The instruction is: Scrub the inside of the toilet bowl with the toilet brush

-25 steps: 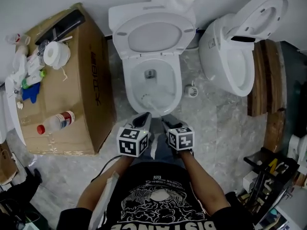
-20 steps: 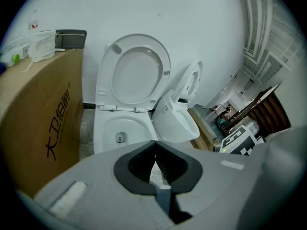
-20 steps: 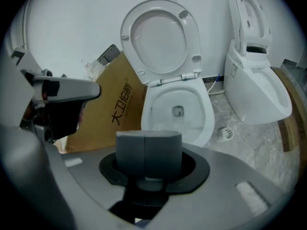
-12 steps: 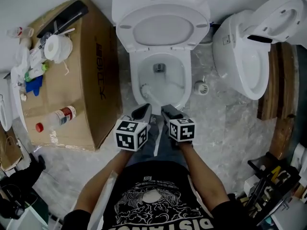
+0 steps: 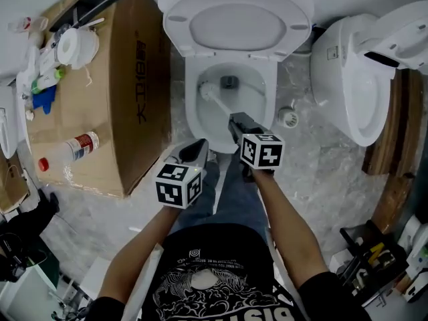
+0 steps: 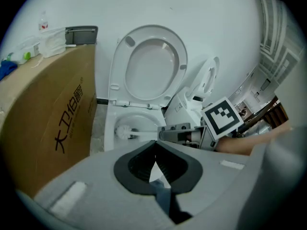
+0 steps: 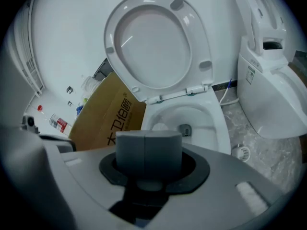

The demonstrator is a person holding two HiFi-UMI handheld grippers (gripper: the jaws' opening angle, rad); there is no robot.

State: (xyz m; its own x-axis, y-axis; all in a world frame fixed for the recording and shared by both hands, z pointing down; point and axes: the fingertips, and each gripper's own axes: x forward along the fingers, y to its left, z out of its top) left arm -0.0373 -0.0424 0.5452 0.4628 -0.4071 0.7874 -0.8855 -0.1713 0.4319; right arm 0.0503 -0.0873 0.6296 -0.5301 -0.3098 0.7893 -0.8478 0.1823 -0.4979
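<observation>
White bristle-headed toilet brush (image 5: 212, 96) in toilet bowl (image 5: 191, 116), handle in clamped right tongs (image 5: 235, 121); left tongs (image 5: 198, 148) together.

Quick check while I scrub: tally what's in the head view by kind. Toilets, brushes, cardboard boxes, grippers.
Toilets: 2
Brush: 1
Box: 1
Grippers: 2, left gripper and right gripper
Total: 6

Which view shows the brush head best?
The left gripper view: the brush head lies in side profile inside the toilet bowl. The head view shows it from above; the right gripper view's jaws hide most of it.
</observation>
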